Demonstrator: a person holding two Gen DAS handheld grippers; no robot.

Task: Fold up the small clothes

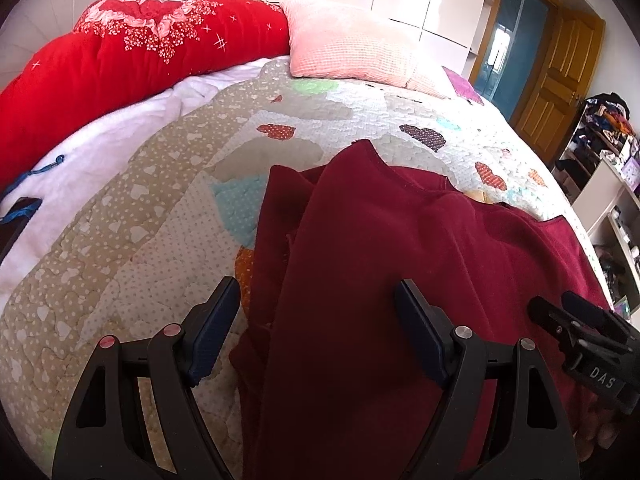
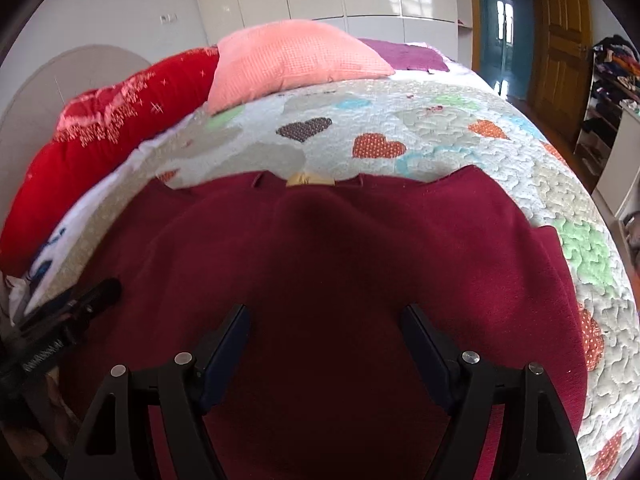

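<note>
Maroon garment [image 2: 320, 264] on quilt [image 2: 460, 128] — beneath both spread grippers [image 2: 326, 316].

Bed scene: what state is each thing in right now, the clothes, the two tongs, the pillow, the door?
Maroon garment: spread on the quilt, left side folded over.
Left tongs: open, over the garment.
Right tongs: open, over the garment, gripping nothing.
Pink pillow: lying at the bed's head.
Wooden door: open.
</note>
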